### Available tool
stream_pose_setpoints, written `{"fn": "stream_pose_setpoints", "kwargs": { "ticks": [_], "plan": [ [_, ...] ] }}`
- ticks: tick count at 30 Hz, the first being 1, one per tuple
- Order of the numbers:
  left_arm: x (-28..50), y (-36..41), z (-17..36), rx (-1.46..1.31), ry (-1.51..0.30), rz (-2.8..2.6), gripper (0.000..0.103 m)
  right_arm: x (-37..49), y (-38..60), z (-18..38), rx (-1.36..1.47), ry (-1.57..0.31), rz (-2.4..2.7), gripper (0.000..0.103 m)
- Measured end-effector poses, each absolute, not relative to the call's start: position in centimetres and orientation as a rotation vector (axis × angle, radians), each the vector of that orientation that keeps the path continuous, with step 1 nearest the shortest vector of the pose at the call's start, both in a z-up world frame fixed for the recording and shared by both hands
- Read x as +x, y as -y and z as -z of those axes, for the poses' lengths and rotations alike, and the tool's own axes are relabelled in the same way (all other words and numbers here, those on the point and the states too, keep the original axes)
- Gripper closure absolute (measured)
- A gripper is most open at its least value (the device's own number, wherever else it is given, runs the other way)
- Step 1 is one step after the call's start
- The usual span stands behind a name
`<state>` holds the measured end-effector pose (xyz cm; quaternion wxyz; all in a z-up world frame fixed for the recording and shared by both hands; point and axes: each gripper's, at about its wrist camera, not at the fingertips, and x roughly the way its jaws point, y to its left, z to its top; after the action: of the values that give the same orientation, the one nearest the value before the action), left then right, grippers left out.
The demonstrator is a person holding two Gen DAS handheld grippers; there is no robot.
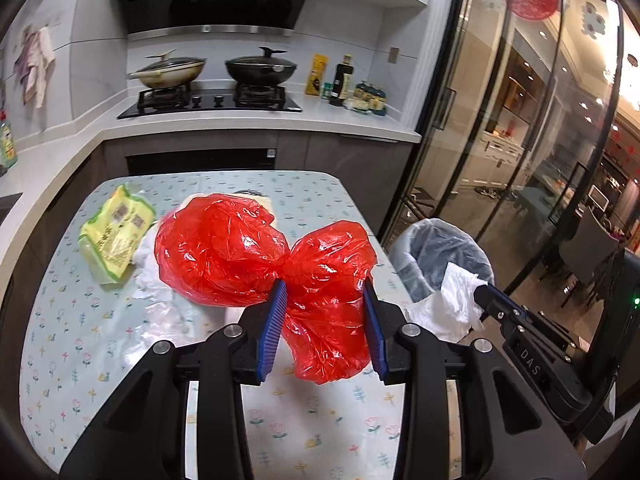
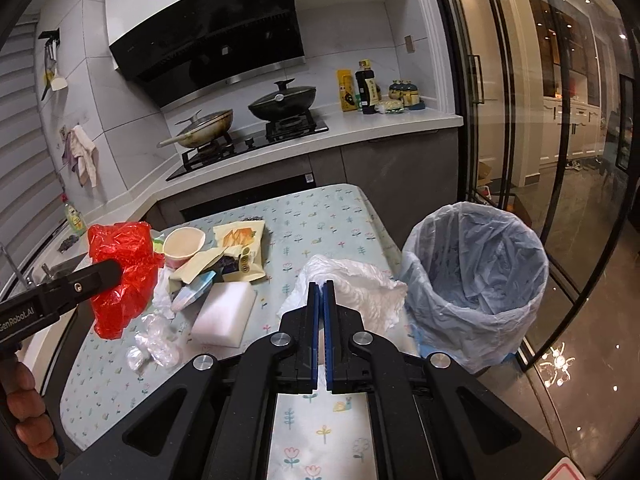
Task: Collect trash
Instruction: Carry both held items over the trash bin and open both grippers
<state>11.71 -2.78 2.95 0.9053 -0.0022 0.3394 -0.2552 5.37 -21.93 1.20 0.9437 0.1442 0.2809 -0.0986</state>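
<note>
Two grippers, one lined bin [image 2: 476,280] off the table edge [image 2: 384,220]: left gripper [image 1: 326,300] clamps one red bag [image 1: 256,256], right gripper [image 2: 323,292] pinches one white bag [image 2: 360,284].

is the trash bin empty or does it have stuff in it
Empty: the right wrist view looks into the trash bin and shows only its clear liner.
</note>
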Motion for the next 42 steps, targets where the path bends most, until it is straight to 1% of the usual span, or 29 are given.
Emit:
{"fn": "stream_pose_setpoints", "kwargs": {
  "ticks": [13, 21, 31, 35, 39, 41, 42],
  "plan": [
    [11.7, 14.5, -2.2, 0.111, -0.707, 0.694, 0.067, 4.8, 31.1, -1.9, 0.311, -0.549, 0.309, 0.101],
    [13.5, 21.1, -1.4, 0.136, -0.727, 0.781, 0.067, 5.2, 36.6, -1.3, 0.333, -0.554, 0.367, 0.101],
    [16.1, 29.1, 1.5, 0.201, -0.773, 0.862, 0.067, 7.4, 41.5, 0.5, 0.351, -0.584, 0.419, 0.101],
    [17.8, 31.0, 2.8, 0.189, -0.819, 0.881, 0.067, 8.5, 43.3, 1.5, 0.386, -0.595, 0.411, 0.101],
    [19.4, 32.1, 3.5, 0.152, -0.862, 0.896, 0.064, 9.7, 44.0, 2.6, 0.411, -0.606, 0.399, 0.101],
    [20.1, 32.6, 4.0, 0.138, -0.884, 0.902, 0.061, 10.2, 44.2, 3.1, 0.409, -0.615, 0.399, 0.101],
    [20.3, 32.8, 4.2, 0.137, -0.892, 0.898, 0.057, 10.5, 44.2, 3.3, 0.409, -0.619, 0.399, 0.101]
  ]
}}
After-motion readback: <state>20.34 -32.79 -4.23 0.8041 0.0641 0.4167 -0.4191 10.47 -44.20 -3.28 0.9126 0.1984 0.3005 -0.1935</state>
